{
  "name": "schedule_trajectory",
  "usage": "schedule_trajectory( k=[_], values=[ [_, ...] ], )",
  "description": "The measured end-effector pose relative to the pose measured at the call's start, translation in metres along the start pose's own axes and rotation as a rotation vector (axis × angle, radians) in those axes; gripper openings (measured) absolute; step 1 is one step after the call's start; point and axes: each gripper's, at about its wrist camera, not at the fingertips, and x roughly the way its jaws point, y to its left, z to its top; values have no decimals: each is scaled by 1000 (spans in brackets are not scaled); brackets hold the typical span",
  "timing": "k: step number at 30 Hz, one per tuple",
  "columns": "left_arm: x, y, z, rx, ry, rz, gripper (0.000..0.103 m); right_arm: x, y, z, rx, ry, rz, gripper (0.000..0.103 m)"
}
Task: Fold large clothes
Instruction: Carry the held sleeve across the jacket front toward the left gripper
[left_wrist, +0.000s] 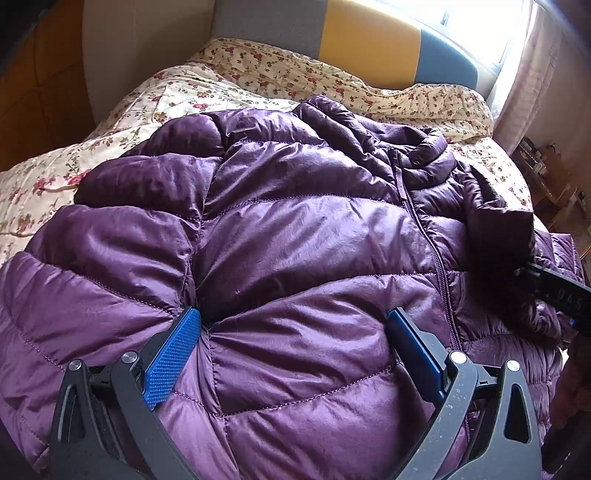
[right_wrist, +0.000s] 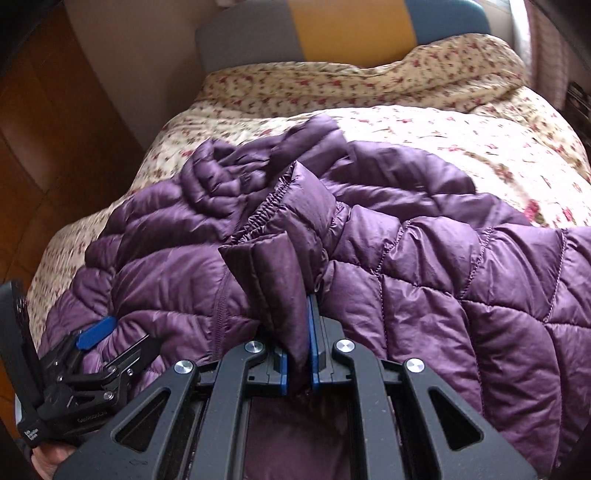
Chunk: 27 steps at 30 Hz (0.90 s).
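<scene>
Presently: right gripper (right_wrist: 297, 332) fingers clenched on purple puffer jacket (left_wrist: 295, 240) sleeve cuff (right_wrist: 273, 258); left gripper (left_wrist: 295, 328) fingers released, pressing jacket. Risk: slick fabric slipping out.

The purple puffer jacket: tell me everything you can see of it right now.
The purple puffer jacket is shiny, quilted and zipped shut, lying front up and rumpled on the floral bedspread, collar toward the headboard. One sleeve, with its elastic-gathered cuff, is lifted over the body, pinched in the shut right claw. The open left claw presses into the lower front, its blue pads denting the fabric.
</scene>
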Motion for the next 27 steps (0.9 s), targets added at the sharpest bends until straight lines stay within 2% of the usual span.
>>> schedule_trajectory(
  k=[16,27],
  values=[
    [0,2,0,-10,-5,-20,99,18,33,-11,-106,27,19,8],
    [-1,3,0,-13,-5,-29,99,23,56,-24,-291,49,-28,8]
  ],
)
